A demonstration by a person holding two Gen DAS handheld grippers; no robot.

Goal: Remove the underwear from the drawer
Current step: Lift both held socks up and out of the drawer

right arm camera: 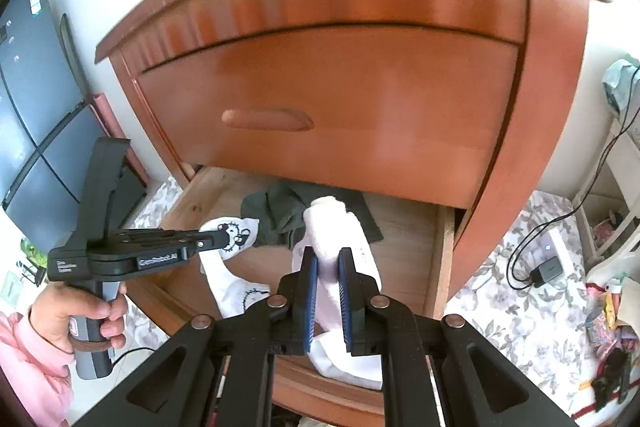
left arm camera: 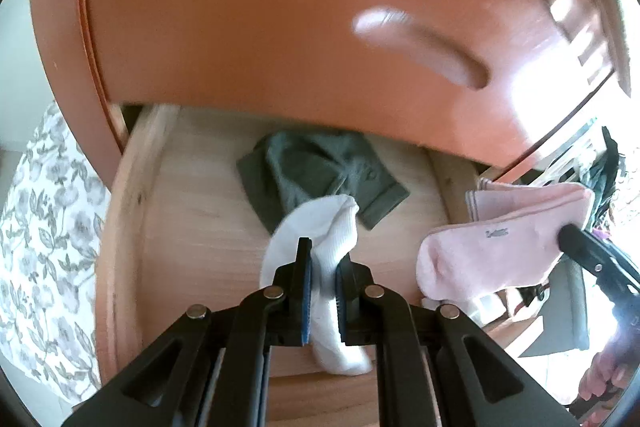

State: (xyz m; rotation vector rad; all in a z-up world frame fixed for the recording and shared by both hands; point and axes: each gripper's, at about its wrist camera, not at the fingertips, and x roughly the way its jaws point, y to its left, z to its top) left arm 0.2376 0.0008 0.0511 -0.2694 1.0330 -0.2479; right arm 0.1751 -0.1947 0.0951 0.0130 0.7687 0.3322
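Observation:
A dark green underwear (left arm camera: 316, 171) lies crumpled at the back of the open wooden drawer (left arm camera: 188, 227), partly under the drawer front above. My left gripper (left arm camera: 324, 259) is shut on a white sock (left arm camera: 332, 223) just in front of it. My right gripper (right arm camera: 329, 259) is shut on a pale pink sock (right arm camera: 332, 223) above the drawer's right half. The right wrist view shows the underwear (right arm camera: 288, 211) behind both socks. In it the left gripper (right arm camera: 218, 239) holds the white sock (right arm camera: 234, 235), which has a cartoon print. The pink sock (left arm camera: 500, 243) hangs at the right of the left wrist view.
The closed upper drawer front with its wooden handle (right arm camera: 268, 119) overhangs the open drawer. A floral covering (right arm camera: 520, 287) lies on both sides, with a charger and cable (right arm camera: 546, 269) on the right. A hand (right arm camera: 72, 311) in a pink sleeve holds the left gripper.

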